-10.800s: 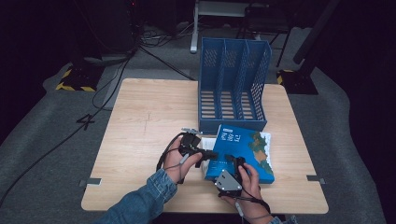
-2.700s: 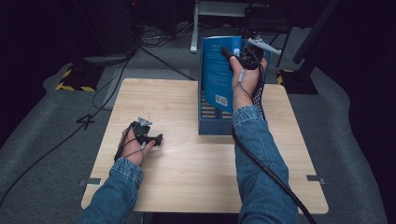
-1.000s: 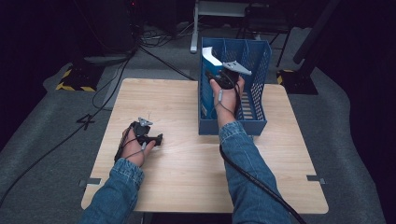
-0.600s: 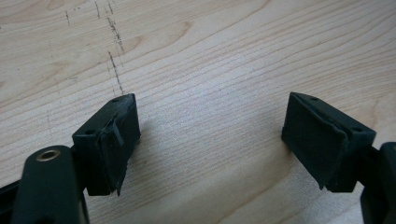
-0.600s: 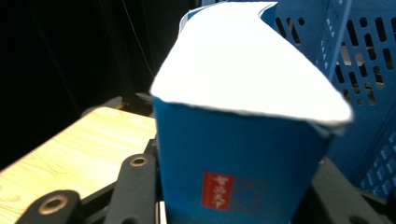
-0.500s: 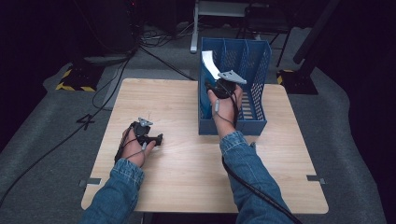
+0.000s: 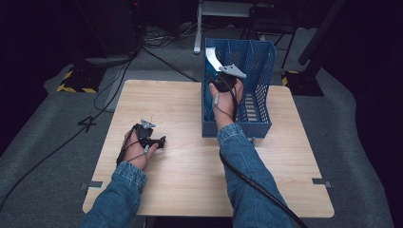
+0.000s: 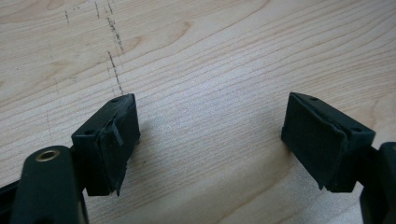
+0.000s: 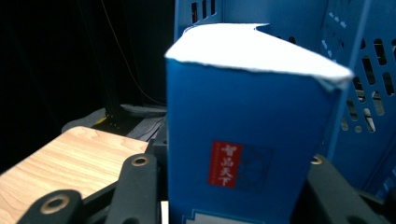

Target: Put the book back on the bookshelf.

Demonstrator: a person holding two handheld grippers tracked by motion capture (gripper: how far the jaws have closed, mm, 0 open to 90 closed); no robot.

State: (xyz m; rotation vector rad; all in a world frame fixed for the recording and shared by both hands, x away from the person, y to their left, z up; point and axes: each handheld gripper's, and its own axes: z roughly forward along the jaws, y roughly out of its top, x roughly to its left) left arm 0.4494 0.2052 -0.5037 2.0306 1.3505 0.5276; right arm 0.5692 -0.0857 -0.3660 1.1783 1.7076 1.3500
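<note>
A blue book (image 9: 247, 116) with a red label on its spine stands upright between the jaws of my right gripper (image 9: 233, 191), which is shut on it. From above, the book's white page edge (image 7: 212, 58) shows in the leftmost slot of the blue file holder (image 7: 259, 124), and my right gripper (image 7: 222, 84) sits over that slot's front. My left gripper (image 7: 153, 141) rests on the wooden table (image 7: 190, 180) at the left. In its own view the left gripper (image 8: 210, 140) is open, with bare wood between the jaws.
The file holder stands at the table's back right with two more slots (image 7: 254, 71) to the right of the book. Dark floor with cables (image 7: 109, 90) surrounds the table. Faint pencil marks (image 8: 114, 60) cross the wood ahead of the left gripper.
My right gripper has carried the book from high above the holder down into its leftmost slot, sinking lower over the last second. The left gripper has stayed still.
</note>
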